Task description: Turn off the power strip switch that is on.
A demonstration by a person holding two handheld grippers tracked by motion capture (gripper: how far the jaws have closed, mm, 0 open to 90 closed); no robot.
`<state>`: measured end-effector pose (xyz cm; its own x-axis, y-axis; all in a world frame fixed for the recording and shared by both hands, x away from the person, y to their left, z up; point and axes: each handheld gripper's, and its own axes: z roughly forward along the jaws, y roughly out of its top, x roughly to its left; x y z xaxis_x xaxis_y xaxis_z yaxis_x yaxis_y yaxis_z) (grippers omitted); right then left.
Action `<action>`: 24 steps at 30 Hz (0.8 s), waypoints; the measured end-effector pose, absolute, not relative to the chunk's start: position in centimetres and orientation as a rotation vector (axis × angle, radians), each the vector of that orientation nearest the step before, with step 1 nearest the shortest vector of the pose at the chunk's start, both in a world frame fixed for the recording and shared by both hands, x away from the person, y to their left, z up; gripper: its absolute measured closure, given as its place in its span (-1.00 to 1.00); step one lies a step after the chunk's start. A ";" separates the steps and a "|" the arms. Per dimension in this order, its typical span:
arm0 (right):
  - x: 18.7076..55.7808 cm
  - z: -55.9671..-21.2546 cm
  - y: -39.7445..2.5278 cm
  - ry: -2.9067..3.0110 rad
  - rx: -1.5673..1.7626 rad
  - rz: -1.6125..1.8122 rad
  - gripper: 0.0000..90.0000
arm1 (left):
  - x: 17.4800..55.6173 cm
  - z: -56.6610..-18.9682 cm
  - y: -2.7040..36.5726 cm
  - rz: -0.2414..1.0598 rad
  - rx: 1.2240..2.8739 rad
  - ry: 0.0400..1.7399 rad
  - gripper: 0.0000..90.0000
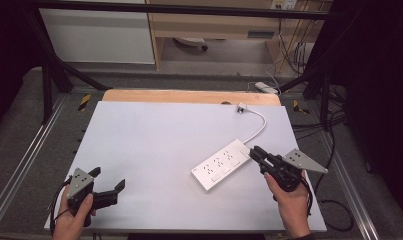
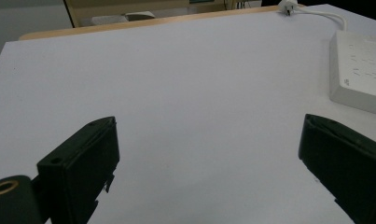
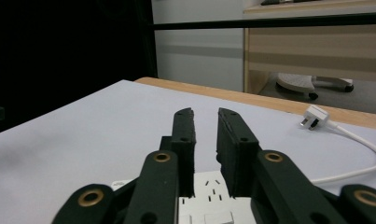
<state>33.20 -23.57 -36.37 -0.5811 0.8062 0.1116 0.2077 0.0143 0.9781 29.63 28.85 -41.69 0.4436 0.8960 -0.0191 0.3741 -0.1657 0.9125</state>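
On the white surface (image 1: pixel 154 145), a white power strip (image 1: pixel 222 164) is seen lying flat and slantwise right of centre, its cord (image 1: pixel 259 126) curving away to a white plug (image 1: pixel 240 107) that rests near the far wooden edge (image 1: pixel 189 96). The right hand-held gripper (image 1: pixel 254 152) is held at the strip's cord end, its jaws nearly closed with a narrow gap between them and nothing grasped; whether the tips touch the strip cannot be told. The left hand-held gripper (image 1: pixel 109 181) is held near the front left corner, well apart from the strip, its jaws spread wide and released. A broad stretch of bare surface is left open between the two grippers and toward the far edge.

From the left hand-held gripper view, the strip (image 2: pixel 360 70) is shown at the right border, with socket slots on its top face and the plug (image 2: pixel 287 6) at the far edge. From the right hand-held gripper view, the near-closed jaws of the right hand-held gripper (image 3: pixel 205 116) are shown above the strip's sockets (image 3: pixel 209 186), with the plug (image 3: pixel 314 117) and its cord (image 3: pixel 363 149) to the right. A chair base (image 3: pixel 311 84) under a wooden desk is made out beyond the surface.
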 end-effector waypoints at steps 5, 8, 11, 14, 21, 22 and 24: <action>33.5 -36.6 -22.7 1.830 1.008 1.581 0.90 | 29.7 -41.7 28.9 0.689 1.750 1.098 -0.89; 33.8 -36.9 -22.1 1.842 1.012 1.570 0.94 | 29.7 -41.7 29.0 0.691 1.746 1.100 -0.89; 33.8 -36.9 -21.7 1.847 0.999 1.571 0.97 | 29.7 -41.7 29.1 0.693 1.746 1.101 -0.89; 33.8 -36.8 -21.6 1.848 0.998 1.576 0.98 | 29.7 -41.7 29.0 0.692 1.744 1.102 -0.89; 33.7 -36.9 -20.8 1.874 0.976 1.583 1.00 | 29.7 -41.7 29.0 0.692 1.739 1.104 -0.89; 33.7 -36.9 -20.6 1.881 0.973 1.582 1.00 | 29.7 -41.7 29.0 0.692 1.741 1.104 -0.89; 33.8 -37.0 -20.4 1.894 0.966 1.580 1.00 | 29.7 -41.7 29.0 0.692 1.740 1.105 -0.89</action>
<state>33.76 -20.40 -37.01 -0.6305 0.7730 0.0708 0.2083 0.0806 0.9747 29.71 29.05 -41.72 0.4361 0.8997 -0.0192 0.3753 -0.1624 0.9126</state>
